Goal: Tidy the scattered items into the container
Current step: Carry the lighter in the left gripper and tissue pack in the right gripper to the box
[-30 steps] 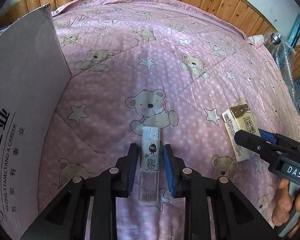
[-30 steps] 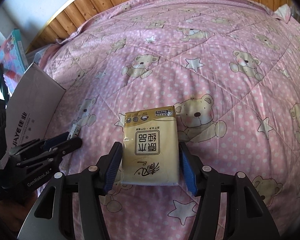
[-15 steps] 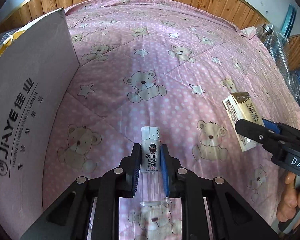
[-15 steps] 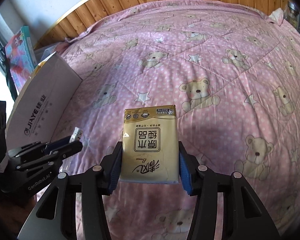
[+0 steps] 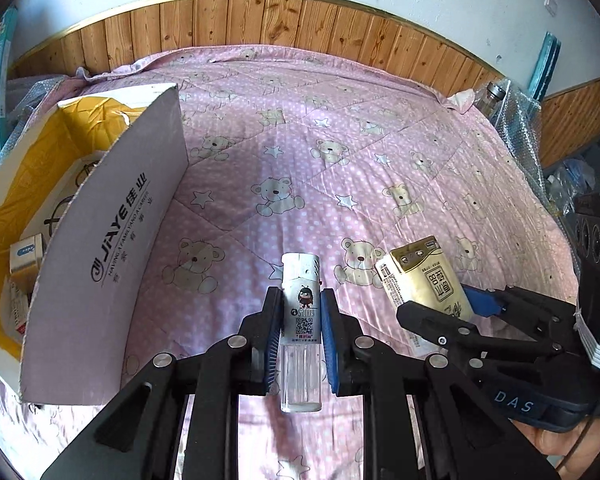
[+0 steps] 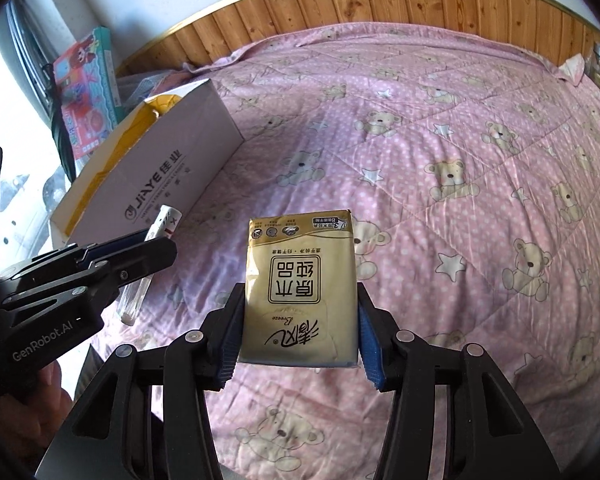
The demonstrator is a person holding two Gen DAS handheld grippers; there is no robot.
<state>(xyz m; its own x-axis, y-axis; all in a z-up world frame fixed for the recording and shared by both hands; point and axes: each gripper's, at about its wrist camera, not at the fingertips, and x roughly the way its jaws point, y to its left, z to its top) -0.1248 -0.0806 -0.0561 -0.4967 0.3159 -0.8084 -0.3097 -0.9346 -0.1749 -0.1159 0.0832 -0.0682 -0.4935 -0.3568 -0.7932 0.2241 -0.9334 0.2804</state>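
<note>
My left gripper (image 5: 300, 312) is shut on a clear lighter (image 5: 301, 320) with a white cap and a cartoon sticker, held above the pink bedspread. My right gripper (image 6: 298, 324) is shut on a gold tissue pack (image 6: 300, 288), also lifted off the bed. In the left wrist view the tissue pack (image 5: 424, 284) and right gripper (image 5: 452, 312) hang just right of the lighter. The open cardboard box (image 5: 100, 232) stands to the left, its yellow inside holding small boxes and glasses. From the right wrist view the box (image 6: 156, 176) is at far left, with the left gripper (image 6: 148, 250) and lighter (image 6: 162, 222) in front of it.
A pink teddy-bear quilt (image 5: 340, 152) covers the bed, with a wooden headboard (image 5: 300, 20) behind. A glass jar (image 5: 490, 96) and bubble wrap (image 5: 520, 128) sit at the far right corner. A colourful toy box (image 6: 86, 88) leans beyond the cardboard box.
Both grippers have risen well off the quilt with their items. The left gripper's jaws closed on the lighter, and the box's open inside has come into view.
</note>
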